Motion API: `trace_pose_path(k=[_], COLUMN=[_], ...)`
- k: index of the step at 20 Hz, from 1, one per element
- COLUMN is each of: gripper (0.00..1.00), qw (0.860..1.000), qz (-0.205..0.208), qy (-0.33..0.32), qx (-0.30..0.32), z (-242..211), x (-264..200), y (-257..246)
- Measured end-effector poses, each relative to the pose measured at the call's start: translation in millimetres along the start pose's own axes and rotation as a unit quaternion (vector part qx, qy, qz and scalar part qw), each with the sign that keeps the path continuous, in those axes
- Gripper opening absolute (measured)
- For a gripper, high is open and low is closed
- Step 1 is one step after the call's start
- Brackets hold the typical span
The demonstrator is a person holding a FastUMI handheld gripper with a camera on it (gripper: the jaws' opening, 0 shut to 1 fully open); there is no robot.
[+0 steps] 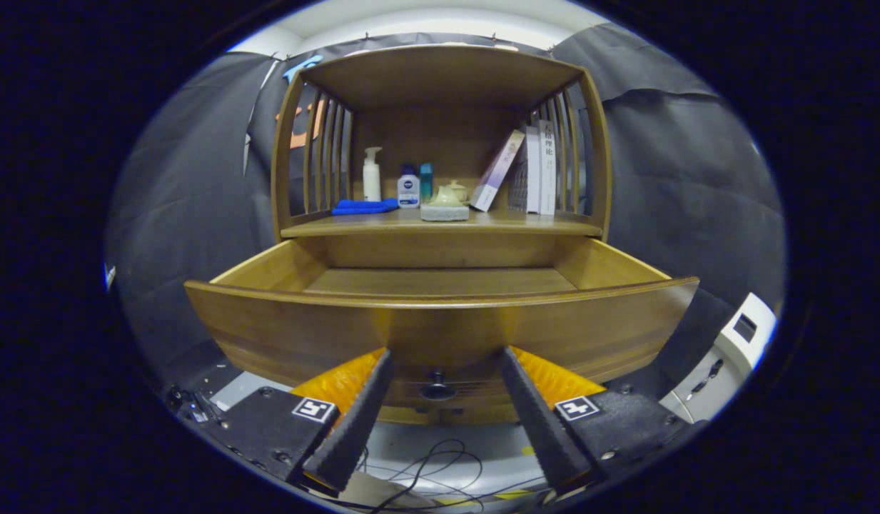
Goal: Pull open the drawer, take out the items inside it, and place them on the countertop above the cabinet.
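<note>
1. The gripper [445, 357] faced a wooden cabinet [440, 143], its two fingers spread wide apart and grasping nothing.
2. The fingertips [381, 360] reached up to the front panel of the drawer [440, 321]; whether they touched the wood could not be told.
3. A small dark knob [437, 389] sat low on the drawer front, in the gap between the fingers, with neither finger pressing on it.
4. The drawer stood pulled well out from the cabinet, and the part of its floor that showed was bare.
5. On the countertop [511, 223] above the drawer stood a white pump bottle [372, 175], a small bottle with a dark cap [408, 187], a teal container [426, 181], a pale teapot on a pad [445, 203] and leaning books [532, 171], with a blue cloth [363, 207] lying beside the bottles.
</note>
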State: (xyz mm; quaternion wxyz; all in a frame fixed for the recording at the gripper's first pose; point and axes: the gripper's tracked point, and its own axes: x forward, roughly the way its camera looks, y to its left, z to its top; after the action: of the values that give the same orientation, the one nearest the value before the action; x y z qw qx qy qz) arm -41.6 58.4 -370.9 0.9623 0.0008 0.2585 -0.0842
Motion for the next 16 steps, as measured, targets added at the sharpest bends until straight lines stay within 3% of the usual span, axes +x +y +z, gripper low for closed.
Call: trace_pose_path(k=[16], gripper=[0.98], qw=[1.000], qz=[0.000], qy=[-0.011], qx=[0.003], z=[57], x=[115], y=[6])
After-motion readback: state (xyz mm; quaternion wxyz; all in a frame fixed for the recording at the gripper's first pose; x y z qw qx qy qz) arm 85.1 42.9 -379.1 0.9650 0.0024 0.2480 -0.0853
